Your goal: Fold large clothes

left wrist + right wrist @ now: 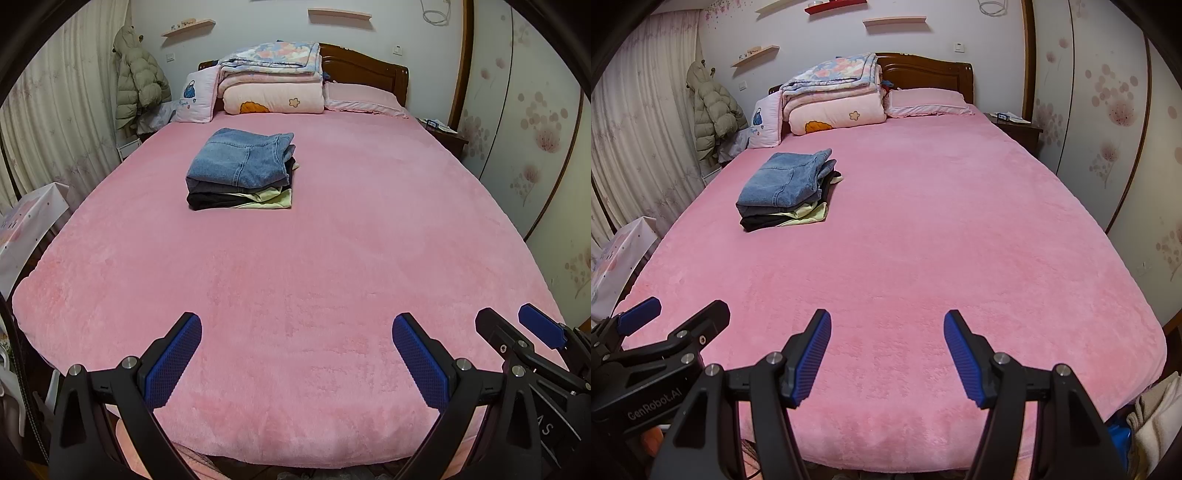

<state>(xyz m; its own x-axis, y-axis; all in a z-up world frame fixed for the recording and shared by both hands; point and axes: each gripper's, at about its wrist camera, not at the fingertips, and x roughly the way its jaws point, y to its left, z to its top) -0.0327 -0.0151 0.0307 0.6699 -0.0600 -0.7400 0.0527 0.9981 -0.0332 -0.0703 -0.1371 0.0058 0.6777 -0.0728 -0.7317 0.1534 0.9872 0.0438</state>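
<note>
A stack of folded clothes (240, 170) lies on the far left half of the pink bed (314, 266), blue jeans on top, dark and pale yellow garments beneath. The same stack (786, 192) shows in the right wrist view. My left gripper (297, 332) hovers open over the bed's near edge, nothing between its blue pads. My right gripper (886, 332) is open too, empty, beside the left one. Each gripper appears at the edge of the other's view: the right gripper (517, 325) and the left gripper (683, 310).
Folded quilts (269, 77) and pillows (362, 98) sit at the wooden headboard. A puffy coat (136, 81) hangs by the curtain on the left. A nightstand (443, 134) and wardrobe doors (524, 122) stand on the right. Cloth (1156, 417) lies off the bed's near right corner.
</note>
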